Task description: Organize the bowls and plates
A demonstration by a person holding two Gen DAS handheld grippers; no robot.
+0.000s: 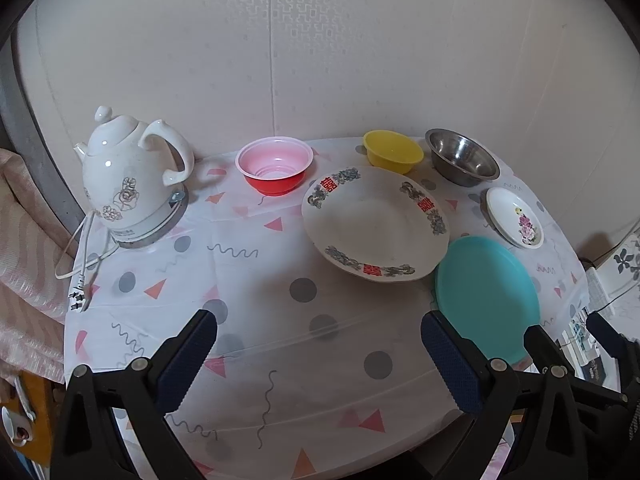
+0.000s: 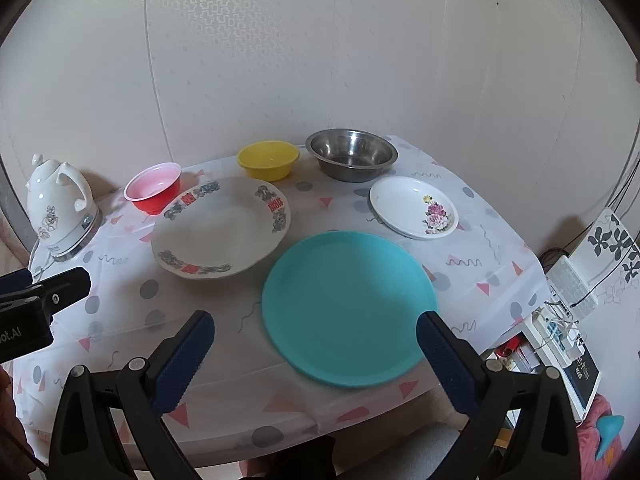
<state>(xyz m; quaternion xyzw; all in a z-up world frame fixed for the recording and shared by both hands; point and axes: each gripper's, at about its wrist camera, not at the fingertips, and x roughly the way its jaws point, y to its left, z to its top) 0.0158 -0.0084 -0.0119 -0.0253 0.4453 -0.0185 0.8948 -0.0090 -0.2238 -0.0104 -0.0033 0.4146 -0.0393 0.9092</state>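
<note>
- The left gripper (image 1: 319, 344) hovers with its jaws spread wide, holding nothing, above the patterned tablecloth (image 1: 256, 304).
- Ahead and slightly right of it lies the large white plate (image 1: 374, 222); the teal plate (image 1: 486, 300) sits just beside its right finger.
- The right gripper (image 2: 315, 344) is likewise spread and empty, the teal plate (image 2: 348, 308) lying between its fingers, below them.
- Farther ahead stand the red bowl (image 2: 154, 188), yellow bowl (image 2: 268, 159) and steel bowl (image 2: 351, 154); the small flowered plate (image 2: 414, 207) is ahead-right.
- A white kettle (image 1: 128, 176) stands far left.
</note>
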